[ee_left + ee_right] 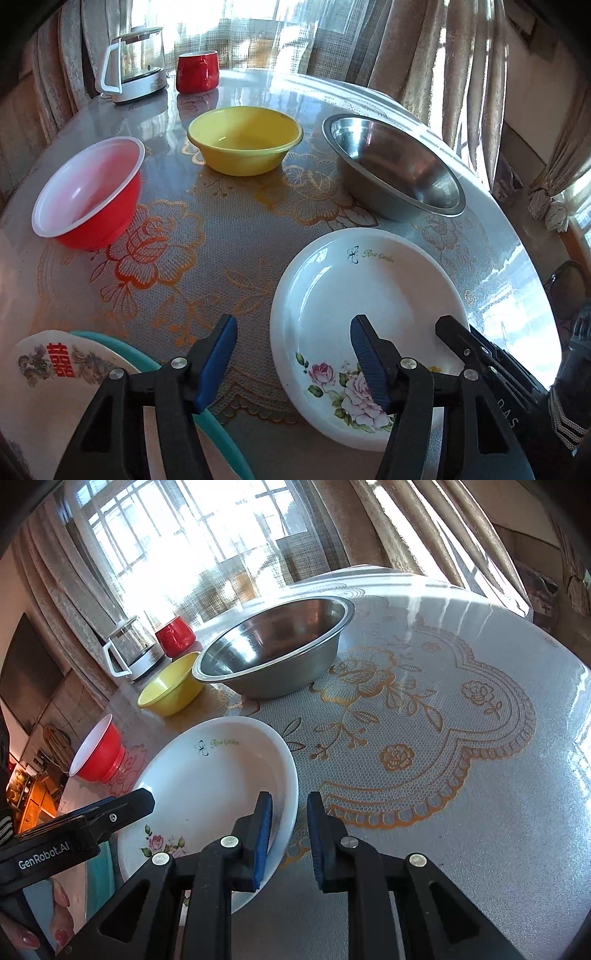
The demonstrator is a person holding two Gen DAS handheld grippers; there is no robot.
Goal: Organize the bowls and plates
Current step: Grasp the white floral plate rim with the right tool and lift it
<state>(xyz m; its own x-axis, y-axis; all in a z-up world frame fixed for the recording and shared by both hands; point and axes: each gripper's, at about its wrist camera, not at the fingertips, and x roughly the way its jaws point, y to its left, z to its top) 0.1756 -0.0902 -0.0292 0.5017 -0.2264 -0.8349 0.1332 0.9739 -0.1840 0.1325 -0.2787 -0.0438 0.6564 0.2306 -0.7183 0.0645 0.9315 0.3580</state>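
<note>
**Taking the flowered plate with both grippers**

Find the white rose plate lying flat on the tabletop, in front of the steel bowl and just right of the two stacked plates at the near left: the plate with the red character on top of the teal plate.

Note the right gripper, jaws clenched narrow across the plate's right rim, one pad inside the well and one outside. Looks like a firm pinch, though the actual contact sits partly hidden behind the pads.

Note the left gripper too, released and standing wide, straddling the plate's left rim without pressing on it — one pad over the bare tabletop, the other above the painted roses.

Probably the step in hand: securing the second grip, then carrying the plate over to the stack.

- Lower the left jaws until the rim sits well between the pads, then close squarely; glazed china is likely to slip out of a shallow bite.
- Match the two grips in height and lift level, so as not to twist the plate against the right-hand pinch.
- Stay low and clear of the red bowl and yellow bowl — both look light and easy to knock.
- Set down centred on the stack, and open only once settled.
</note>
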